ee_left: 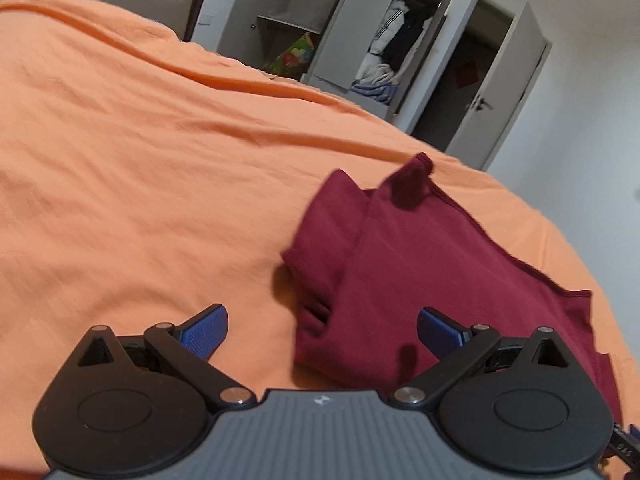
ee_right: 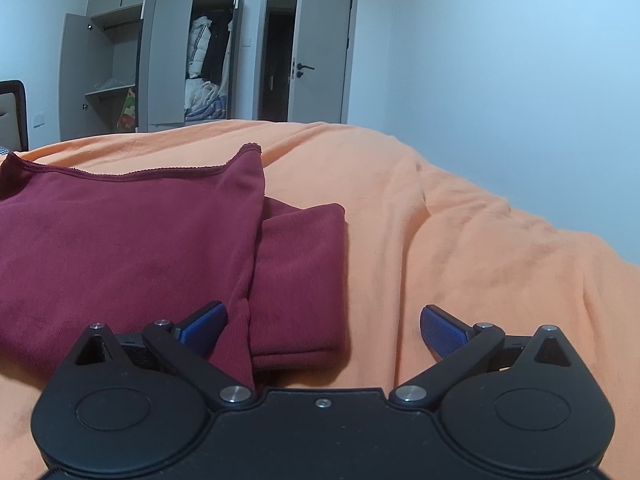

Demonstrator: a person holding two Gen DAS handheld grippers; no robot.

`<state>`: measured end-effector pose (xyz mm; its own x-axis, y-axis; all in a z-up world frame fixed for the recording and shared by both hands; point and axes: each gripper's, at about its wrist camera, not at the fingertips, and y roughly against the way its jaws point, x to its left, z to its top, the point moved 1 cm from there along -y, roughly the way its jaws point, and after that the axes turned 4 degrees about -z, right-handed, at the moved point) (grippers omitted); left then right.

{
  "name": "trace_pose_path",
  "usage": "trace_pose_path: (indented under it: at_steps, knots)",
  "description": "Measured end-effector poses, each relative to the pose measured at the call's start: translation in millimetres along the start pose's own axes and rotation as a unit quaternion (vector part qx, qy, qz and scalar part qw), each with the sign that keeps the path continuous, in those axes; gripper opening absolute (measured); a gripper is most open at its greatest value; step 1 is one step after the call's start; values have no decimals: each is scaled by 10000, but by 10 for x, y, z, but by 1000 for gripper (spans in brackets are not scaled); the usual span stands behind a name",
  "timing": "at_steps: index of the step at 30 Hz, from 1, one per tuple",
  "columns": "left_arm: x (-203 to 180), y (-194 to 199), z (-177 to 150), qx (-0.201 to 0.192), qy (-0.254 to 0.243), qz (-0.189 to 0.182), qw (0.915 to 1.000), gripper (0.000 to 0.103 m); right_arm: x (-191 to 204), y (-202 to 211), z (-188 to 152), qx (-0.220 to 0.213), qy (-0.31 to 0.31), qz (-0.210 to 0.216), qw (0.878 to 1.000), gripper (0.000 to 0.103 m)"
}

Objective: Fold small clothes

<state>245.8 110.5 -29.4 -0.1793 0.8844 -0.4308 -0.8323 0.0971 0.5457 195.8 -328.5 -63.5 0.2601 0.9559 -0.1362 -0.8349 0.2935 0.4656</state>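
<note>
Left claw [ee_left: 322, 332] and right claw [ee_right: 324, 330], both wide apart, empty.

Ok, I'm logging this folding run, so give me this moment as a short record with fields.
surface: orange bedspread
garment: maroon garment, partly folded, lying on the bedspread
left gripper: open, holding nothing, over the garment's near edge
right gripper: open, holding nothing, over the garment's folded side
background: grey wardrobe, doors open, clothes inside
</note>
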Motion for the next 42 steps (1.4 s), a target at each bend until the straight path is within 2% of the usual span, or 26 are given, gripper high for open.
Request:
trace_pose_path:
  at_steps: [2, 5, 8, 13, 19, 25, 29, 37, 42]
  knots:
    - [-17, -63, -98, -19, -63, -32, 10000, 103, 6, 19, -18, -27, -10, -20, 10000, 102]
    - [-86, -108, -239, -210, -564, 151, 9981, 103, 0, 99, 29, -70, -42, -29, 10000, 102]
    - [-125, -117, -317, -352, -797, 197, 9960, 102, 47, 323, 131, -541, -163, -68, 9984, 102]
    - [-77, -136, -334, -413, -803, 82, 9959, 102, 407, 328, 416, -616, 176, 517, 9966, 102]
    - [-68, -135, -402, -574, -961, 41, 9937, 102, 1103, -39, 824, -551, 1009, 1288, 9850, 102]
    - [-47, -119, -409, -597, -973, 23, 9935, 102, 1655, -393, 1065, -431, 1463, 1596, 9753, 102]
    - [-45, -117, -409, -574, -995, 42, 9934, 102, 1832, -488, 946, -237, 1786, 1514, 9719, 102]
    - [-30, -119, -385, -540, -994, 58, 9936, 103, 1497, -284, 593, -283, 906, 1699, 9809, 102]
    - [-30, -105, -243, -226, -738, 67, 9970, 103, 1318, -111, 395, -300, 734, 1818, 9801, 102]
